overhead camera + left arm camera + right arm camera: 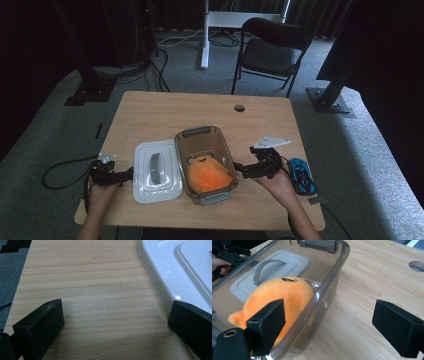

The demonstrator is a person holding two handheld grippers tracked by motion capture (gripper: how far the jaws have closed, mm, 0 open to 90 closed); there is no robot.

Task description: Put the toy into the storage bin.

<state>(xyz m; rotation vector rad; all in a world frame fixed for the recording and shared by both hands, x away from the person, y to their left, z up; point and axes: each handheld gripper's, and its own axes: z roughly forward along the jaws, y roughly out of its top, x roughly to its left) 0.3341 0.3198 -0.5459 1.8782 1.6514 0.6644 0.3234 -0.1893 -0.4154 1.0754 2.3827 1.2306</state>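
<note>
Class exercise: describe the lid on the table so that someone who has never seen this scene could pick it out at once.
Start at the wooden table and find the clear container holding an orange plush toy near its front edge. The lid lies flat just left of it, between it and the left gripper. It is the only white, rounded-rectangular piece, with a grey handle on top.

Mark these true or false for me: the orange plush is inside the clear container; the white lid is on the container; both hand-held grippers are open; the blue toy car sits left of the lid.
1. The orange plush lies inside the clear container. True.
2. The white lid is on the container. False: it lies flat on the table, beside the container.
3. The left hand-held gripper and right hand-held gripper are both open. True.
4. The blue toy car sits left of the lid. False: it sits near the table's right edge, beside the right hand.
</note>
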